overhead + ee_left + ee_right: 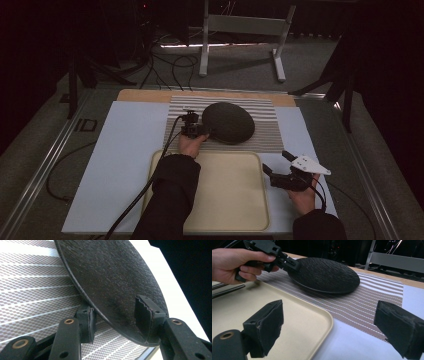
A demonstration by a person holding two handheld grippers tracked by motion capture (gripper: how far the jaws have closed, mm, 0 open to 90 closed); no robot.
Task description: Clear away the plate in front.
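Note:
A black, rough-textured plate (229,122) lies on a striped placemat (265,135) at the back middle of the table. My left gripper (206,131) is shut on the plate's near-left rim. In the left gripper view the plate (112,277) runs between the two pads, one under the rim and one on its top face. The right gripper view shows the plate (324,275) with that side of the rim a little raised. My right gripper (276,161) stands open with nothing in it, beside the right edge of a cream tray (230,190).
The tray sits in front of the placemat on a pale blue sheet (125,160). A wooden board edge (145,95) shows behind the mat. Beyond the table stand a metal frame (240,25) and loose cables (170,65) on the floor.

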